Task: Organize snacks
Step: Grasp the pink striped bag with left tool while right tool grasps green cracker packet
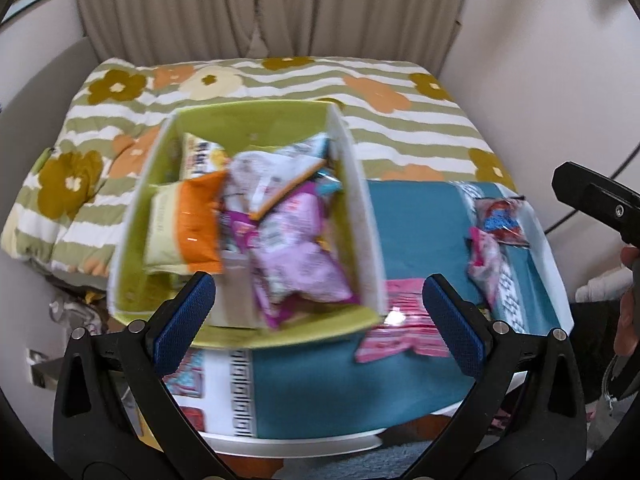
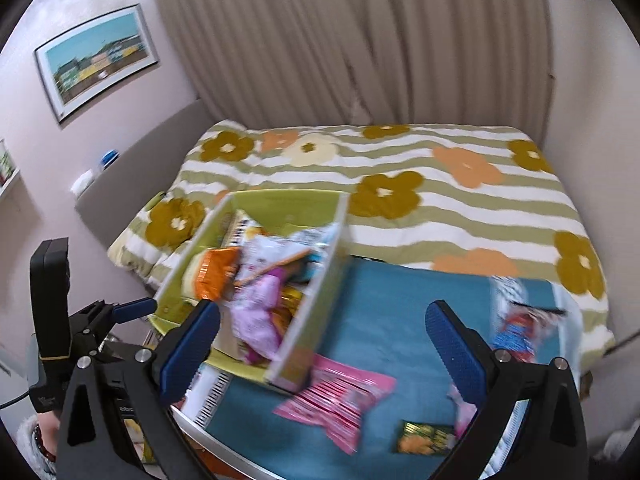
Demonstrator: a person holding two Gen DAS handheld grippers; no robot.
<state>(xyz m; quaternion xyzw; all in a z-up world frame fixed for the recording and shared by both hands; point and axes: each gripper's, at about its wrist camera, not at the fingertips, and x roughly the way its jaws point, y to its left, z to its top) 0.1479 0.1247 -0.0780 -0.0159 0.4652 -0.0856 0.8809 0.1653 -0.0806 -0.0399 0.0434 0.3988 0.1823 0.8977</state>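
Right wrist view shows our right gripper (image 2: 322, 350) spread wide, empty, as is the left gripper (image 1: 318, 320). We judge the pink packet (image 2: 340, 404) near the table's (image 2: 376, 332) front edge light, crinkly and slippery; pinch its crimped end.

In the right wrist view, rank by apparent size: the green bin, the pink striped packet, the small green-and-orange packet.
1. green bin, clearly largest.
2. pink striped packet, mid-sized.
3. small green-and-orange packet, smallest, though it lies nearest the camera, so the ranking looks safe.
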